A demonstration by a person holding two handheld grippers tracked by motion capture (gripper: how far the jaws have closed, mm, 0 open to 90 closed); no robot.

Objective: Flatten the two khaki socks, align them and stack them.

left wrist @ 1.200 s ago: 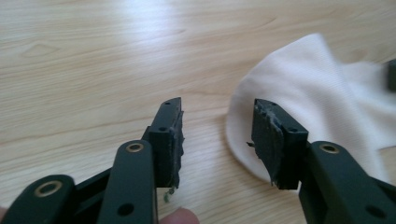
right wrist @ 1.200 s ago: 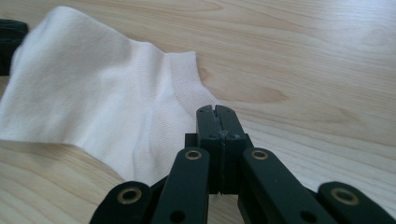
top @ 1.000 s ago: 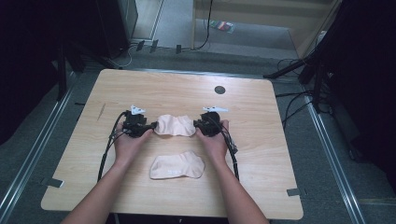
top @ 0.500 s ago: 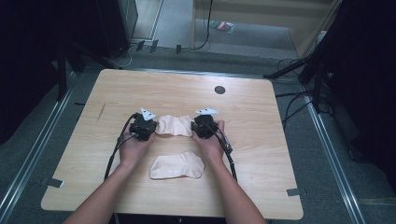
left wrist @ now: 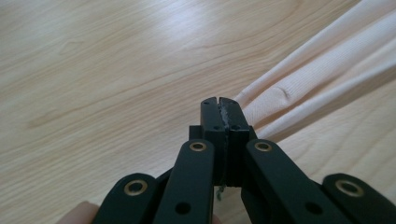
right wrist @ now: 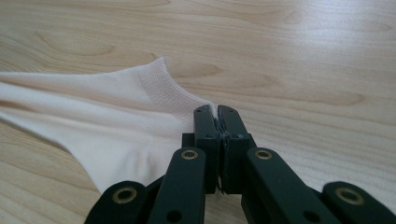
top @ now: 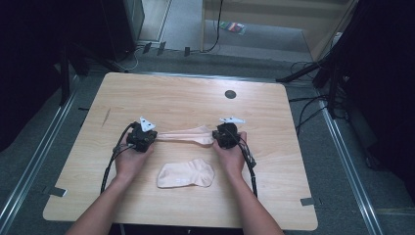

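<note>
My forearms reach in side by side, my left gripper (top: 149, 137) and right gripper (top: 219, 137) facing each other, each clamped tight on one end of the stretched sock (top: 183, 135). It lies mid-table (top: 186, 98), long axis left to right, beyond the flat sock (top: 186, 174).

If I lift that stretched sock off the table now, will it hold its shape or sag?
Likely sag: the sock is thin knit, creased into folds between the left gripper and right gripper. Probably light; its free cuff corner may droop.
</note>
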